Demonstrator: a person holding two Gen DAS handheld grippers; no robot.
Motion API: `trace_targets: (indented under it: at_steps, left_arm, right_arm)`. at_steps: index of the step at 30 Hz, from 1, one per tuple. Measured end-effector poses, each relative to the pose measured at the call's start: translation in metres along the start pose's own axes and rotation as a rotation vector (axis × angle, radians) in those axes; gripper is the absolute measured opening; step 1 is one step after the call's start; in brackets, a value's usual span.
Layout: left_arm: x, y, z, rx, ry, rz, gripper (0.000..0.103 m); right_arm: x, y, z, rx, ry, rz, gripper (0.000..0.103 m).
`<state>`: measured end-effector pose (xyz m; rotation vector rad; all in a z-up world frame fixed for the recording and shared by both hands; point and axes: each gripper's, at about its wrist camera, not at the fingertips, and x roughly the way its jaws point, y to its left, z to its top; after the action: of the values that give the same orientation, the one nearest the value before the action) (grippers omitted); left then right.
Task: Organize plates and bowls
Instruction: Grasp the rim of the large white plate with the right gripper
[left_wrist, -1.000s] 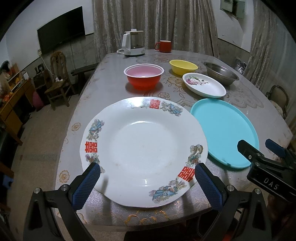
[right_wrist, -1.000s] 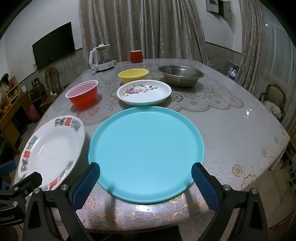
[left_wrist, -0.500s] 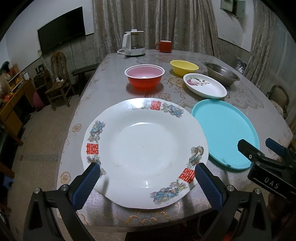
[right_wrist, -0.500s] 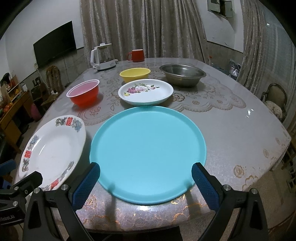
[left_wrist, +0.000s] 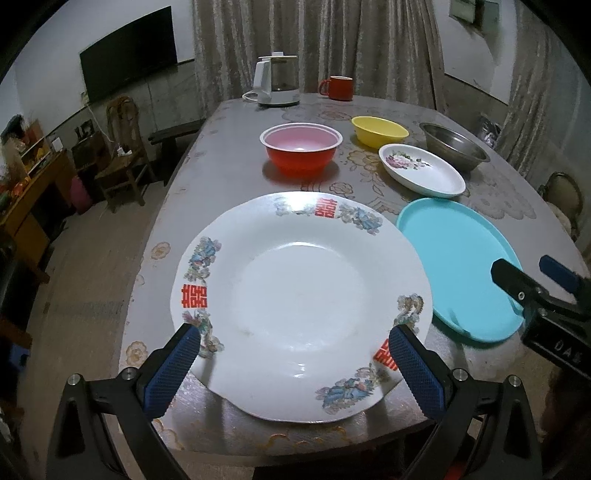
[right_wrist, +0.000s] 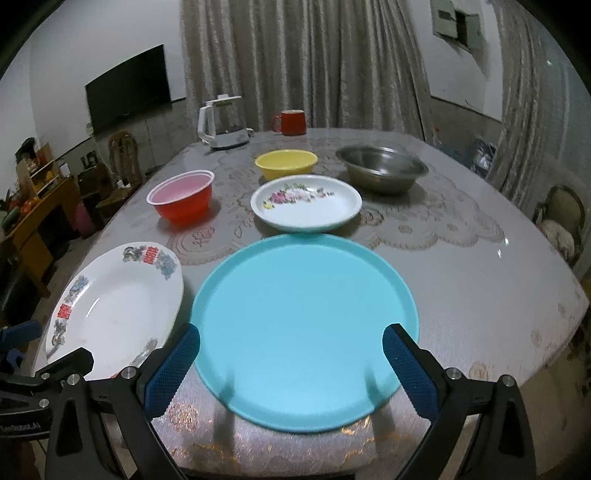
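Note:
A large white plate with red and blue patterns (left_wrist: 299, 295) (right_wrist: 110, 306) lies at the table's near edge. My left gripper (left_wrist: 295, 369) is open, its fingers wide on either side of that plate's near rim. A teal round plate (right_wrist: 303, 314) (left_wrist: 461, 266) lies to its right. My right gripper (right_wrist: 291, 365) is open above the teal plate's near rim. Farther back stand a red bowl (right_wrist: 183, 201), a yellow bowl (right_wrist: 286, 164), a white flowered dish (right_wrist: 306, 206) and a steel bowl (right_wrist: 382, 173).
A white kettle (right_wrist: 221, 123) and a red mug (right_wrist: 291, 122) stand at the table's far end. Wooden chairs (left_wrist: 122, 155) and a cabinet (left_wrist: 29, 184) stand on the left of the table. Another chair (right_wrist: 561, 221) is at the right.
Both grippers have risen and tilted slightly; the plates sit a bit lower in view. Nothing was grasped or moved.

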<state>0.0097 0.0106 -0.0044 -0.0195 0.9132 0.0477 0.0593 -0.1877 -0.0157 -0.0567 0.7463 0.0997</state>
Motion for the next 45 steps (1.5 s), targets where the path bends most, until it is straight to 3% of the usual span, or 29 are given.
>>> trace_targets:
  at_steps: [7,14,20,24,28,30,37,42,45]
  left_arm:
    - [0.002,0.021,0.003,-0.081,0.006,-0.071,0.103]
    - [0.006,0.064,0.003,-0.291,0.028,-0.255,0.103]
    - [0.0,0.095,-0.004,-0.427,-0.073,-0.322,0.103]
    - [0.005,0.11,-0.009,-0.453,-0.069,-0.334,0.103]
    - [0.01,0.122,-0.019,-0.473,-0.061,-0.318,0.103]
    - [0.011,0.126,-0.022,-0.498,-0.065,-0.318,0.103]
    - [0.016,0.126,-0.026,-0.515,-0.084,-0.383,0.101]
    - [0.022,0.119,-0.026,-0.487,-0.068,-0.416,0.097]
    - [0.028,0.115,-0.026,-0.47,-0.054,-0.443,0.084]
  right_arm:
    - [0.001,0.007,0.012,-0.094,-0.055,0.104,0.103]
    - [0.007,0.014,0.017,-0.106,-0.061,0.148,0.103]
    - [0.012,0.022,0.029,-0.145,-0.074,0.231,0.103]
    - [0.021,0.033,0.037,-0.221,-0.074,0.229,0.103]
    - [0.034,0.042,0.043,-0.252,-0.048,0.266,0.098]
    - [0.043,0.046,0.045,-0.251,-0.011,0.311,0.088]
    - [0.084,0.066,0.048,-0.248,0.122,0.458,0.071]
    - [0.102,0.076,0.049,-0.236,0.166,0.514,0.067]
    - [0.113,0.079,0.05,-0.209,0.204,0.555,0.061]
